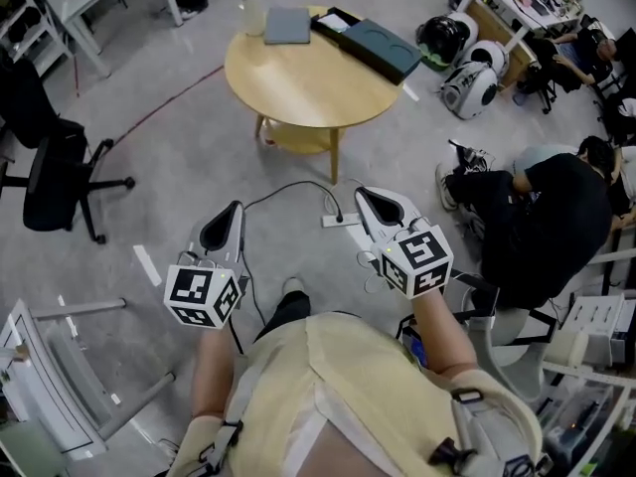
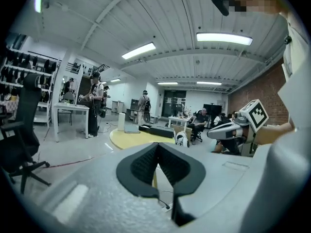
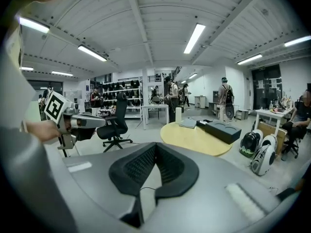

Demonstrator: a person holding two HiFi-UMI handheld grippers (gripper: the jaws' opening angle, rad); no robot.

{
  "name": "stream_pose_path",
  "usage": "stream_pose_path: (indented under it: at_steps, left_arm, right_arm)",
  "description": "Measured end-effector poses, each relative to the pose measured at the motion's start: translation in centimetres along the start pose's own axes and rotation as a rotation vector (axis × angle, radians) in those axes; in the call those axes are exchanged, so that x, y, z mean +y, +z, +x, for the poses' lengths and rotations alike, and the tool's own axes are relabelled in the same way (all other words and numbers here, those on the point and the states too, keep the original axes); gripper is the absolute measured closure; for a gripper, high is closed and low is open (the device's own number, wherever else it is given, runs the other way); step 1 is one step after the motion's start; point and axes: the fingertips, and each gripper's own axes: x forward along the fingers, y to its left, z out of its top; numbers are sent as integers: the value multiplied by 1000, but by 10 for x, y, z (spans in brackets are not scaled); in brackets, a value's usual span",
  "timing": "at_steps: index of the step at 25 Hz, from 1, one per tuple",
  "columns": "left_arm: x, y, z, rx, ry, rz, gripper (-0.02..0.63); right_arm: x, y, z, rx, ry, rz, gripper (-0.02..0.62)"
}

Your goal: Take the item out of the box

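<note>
Well ahead of both grippers, the dark box [image 1: 383, 50] sits on the round table [image 1: 298, 87] — its long side slanting rightward, nearer the right gripper [image 1: 372, 201] than the left gripper [image 1: 229, 219] — and both sets of jaws are pressed together on nothing.

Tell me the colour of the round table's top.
The round table has a pale yellow, wood-toned top. The head view shows it best.

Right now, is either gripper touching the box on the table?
No, the left gripper and the right gripper are held well short of the table and box.
</note>
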Motion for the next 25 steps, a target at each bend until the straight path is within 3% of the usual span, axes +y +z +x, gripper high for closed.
stream_pose_path:
  at_steps: [10,13,25]
  left_arm:
    - [48,4,32,40,-32,18,604]
    - [51,5,50,44,-49,3,604]
    - [88,22,148,73,-34,-7,604]
  right_arm:
    - [6,22,58,6,33,-7,590]
    - [-3,26,72,16,43,-14,542]
    - [-68,59,160,24,111,-67,462]
